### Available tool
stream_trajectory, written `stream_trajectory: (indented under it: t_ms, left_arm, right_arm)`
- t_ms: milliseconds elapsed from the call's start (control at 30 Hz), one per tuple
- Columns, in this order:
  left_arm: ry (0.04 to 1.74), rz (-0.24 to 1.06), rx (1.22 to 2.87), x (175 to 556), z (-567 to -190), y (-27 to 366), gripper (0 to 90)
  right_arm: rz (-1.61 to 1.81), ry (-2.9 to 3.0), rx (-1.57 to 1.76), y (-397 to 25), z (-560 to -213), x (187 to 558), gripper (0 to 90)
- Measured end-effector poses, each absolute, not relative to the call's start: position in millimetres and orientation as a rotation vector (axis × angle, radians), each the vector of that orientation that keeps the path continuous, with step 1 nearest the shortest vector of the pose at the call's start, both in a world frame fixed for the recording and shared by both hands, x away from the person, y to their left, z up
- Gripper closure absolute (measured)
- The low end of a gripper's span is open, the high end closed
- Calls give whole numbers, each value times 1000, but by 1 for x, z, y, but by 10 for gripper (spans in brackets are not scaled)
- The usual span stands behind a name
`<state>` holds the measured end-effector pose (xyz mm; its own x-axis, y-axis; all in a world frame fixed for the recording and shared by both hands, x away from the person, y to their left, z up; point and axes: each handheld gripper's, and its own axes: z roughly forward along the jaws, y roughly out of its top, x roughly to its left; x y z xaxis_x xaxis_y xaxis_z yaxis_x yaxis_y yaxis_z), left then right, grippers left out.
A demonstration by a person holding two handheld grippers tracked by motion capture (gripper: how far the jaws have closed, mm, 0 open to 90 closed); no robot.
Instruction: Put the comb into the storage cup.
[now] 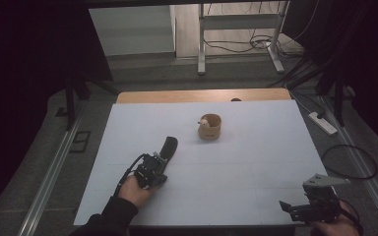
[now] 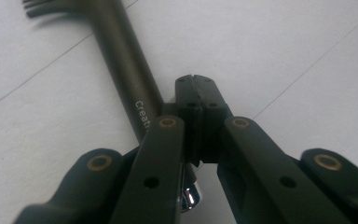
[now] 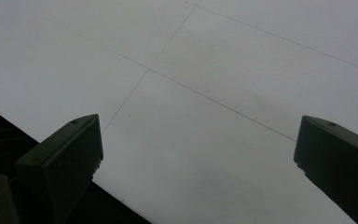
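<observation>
Left hand-held gripper [image 2: 196, 81] low over table, jaws pressed together beside dark brush [image 2: 121, 56]; right hand-held gripper [image 3: 196, 154] spread wide.

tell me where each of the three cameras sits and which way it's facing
High view: fixed above the person's side, looking forward and down on the white table with a small wooden cup; both forearms enter from the bottom.
Left gripper view: rides the left claw, looking along its closed jaws at a dark comb lying beside them.
Right gripper view: rides the right claw, jaws wide apart, facing bare table near its edge.
Shared: the high and left gripper views both show the comb and left claw.
</observation>
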<state>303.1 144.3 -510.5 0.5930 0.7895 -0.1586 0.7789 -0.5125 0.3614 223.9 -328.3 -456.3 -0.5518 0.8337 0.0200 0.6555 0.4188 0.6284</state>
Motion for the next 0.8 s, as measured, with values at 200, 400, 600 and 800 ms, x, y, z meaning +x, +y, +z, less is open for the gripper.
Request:
stream_trajectory:
  t_ms: [200,400,600,800]
  left_arm:
    - [1287,47,2415,304,-510,151,888]
    - [1321,58,2397,305,-511,159,887]
    - [1297,72,2375,303,-504,157,854]
    - [1266,110,2326,300,-490,156,767]
  right_arm:
    - [854,2383,1290,-328,-456,224,11]
    - [853,2384,1289,-328,-456,224,12]
    - [852,2384,1290,-328,-456,224,12]
    - [852,2384,1292,-328,-457,224,12]
